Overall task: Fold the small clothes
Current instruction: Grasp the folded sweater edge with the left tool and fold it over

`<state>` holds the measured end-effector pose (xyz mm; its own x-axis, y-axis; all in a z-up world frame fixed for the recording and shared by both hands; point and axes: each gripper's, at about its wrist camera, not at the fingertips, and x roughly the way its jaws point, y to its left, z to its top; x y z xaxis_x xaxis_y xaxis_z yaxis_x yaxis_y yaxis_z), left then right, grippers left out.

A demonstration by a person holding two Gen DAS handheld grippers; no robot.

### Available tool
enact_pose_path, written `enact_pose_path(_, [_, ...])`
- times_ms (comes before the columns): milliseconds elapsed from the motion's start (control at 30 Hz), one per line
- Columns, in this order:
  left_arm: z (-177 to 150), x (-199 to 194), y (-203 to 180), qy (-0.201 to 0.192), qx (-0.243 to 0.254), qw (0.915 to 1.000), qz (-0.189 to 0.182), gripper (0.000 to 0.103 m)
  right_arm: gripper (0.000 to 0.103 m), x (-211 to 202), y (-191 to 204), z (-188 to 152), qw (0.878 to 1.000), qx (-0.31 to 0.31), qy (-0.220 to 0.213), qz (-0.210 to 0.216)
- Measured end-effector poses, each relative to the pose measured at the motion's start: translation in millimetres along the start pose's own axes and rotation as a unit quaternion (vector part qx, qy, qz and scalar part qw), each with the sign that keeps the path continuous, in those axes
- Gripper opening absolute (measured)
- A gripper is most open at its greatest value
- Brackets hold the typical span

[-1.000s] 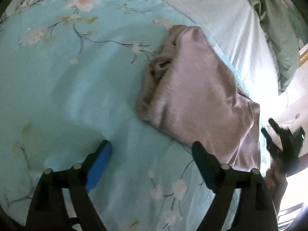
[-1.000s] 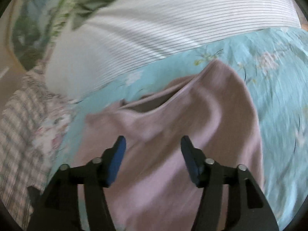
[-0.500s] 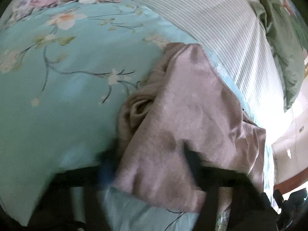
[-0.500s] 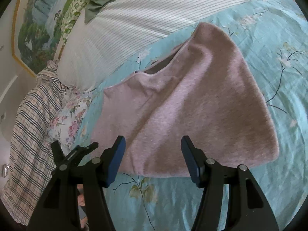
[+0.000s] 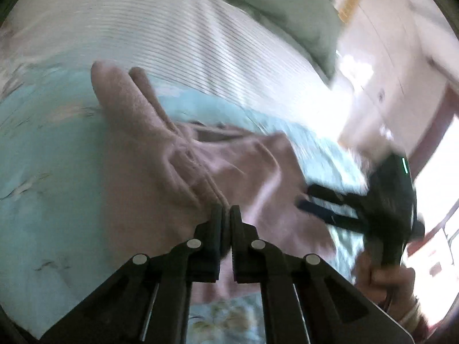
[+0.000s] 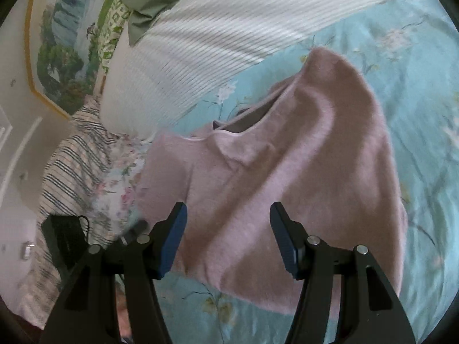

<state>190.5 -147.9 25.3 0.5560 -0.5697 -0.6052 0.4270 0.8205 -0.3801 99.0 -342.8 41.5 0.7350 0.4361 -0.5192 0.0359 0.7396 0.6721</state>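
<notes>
Left wrist view: my left gripper (image 5: 226, 215) has its jaws clamped on a bunched fold of the pink fleece garment (image 5: 243, 177), the cloth rising in a ridge straight from the pinch. The garment lies on the turquoise floral bedsheet (image 5: 57, 172), below the white striped pillow (image 5: 186, 43). At the right edge my right gripper (image 5: 321, 203) hovers over the garment's far side, a hand (image 5: 381, 278) gripping its handle. The picture is smeared, so I cannot tell how many layers are pinched.

Right wrist view: the right gripper (image 6: 226, 229) has its jaws spread apart with nothing between them, poised just above the garment (image 6: 301, 172), whose neck opening gapes toward the pillow (image 6: 215, 37). A plaid cloth (image 6: 66, 172) and a black object (image 6: 66, 235) sit at the bed's edge.

My reading of the risks: with only one side held, a pull by the left could drag the whole garment across the sheet instead of folding it. A pinch that caught one layer alone would peel the front from the back and leave a crooked fold. The fleece could also slip free.
</notes>
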Motion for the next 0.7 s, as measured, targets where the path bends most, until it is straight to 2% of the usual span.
enact_pose_path(100, [-10, 23, -9, 0.022, 0.008, 0.9997, -0.005, 0.003, 0.062, 24, -7, 16, 0.999, 0.013, 0.034, 0.021])
enact_pose_path(233, [-16, 41, 9, 0.047, -0.015, 0.9987, -0.009, 0.003, 0.064, 59, -8, 31, 0.998, 0.010, 0.061, 0.011])
enact_pose_path(300, [-16, 38, 16, 0.043, -0.017, 0.9989, -0.011, 0.003, 0.064, 75, -2, 36, 0.997, 0.000, 0.073, 0.017])
enact_pose_path(400, [-15, 32, 18, 0.032, -0.012, 0.9994, -0.011, 0.003, 0.072, 100, 11, 40, 0.995, -0.018, 0.093, 0.017])
enact_pose_path(533, [-19, 21, 25, 0.031, -0.015, 0.9992, -0.021, 0.004, 0.072, 132, 32, 39, 0.991, -0.038, 0.123, 0.028])
enact_pose_path(700, [-21, 19, 30, 0.040, -0.017, 0.9988, -0.022, 0.004, 0.073, 170, 60, 51, 0.987, -0.067, 0.146, 0.019])
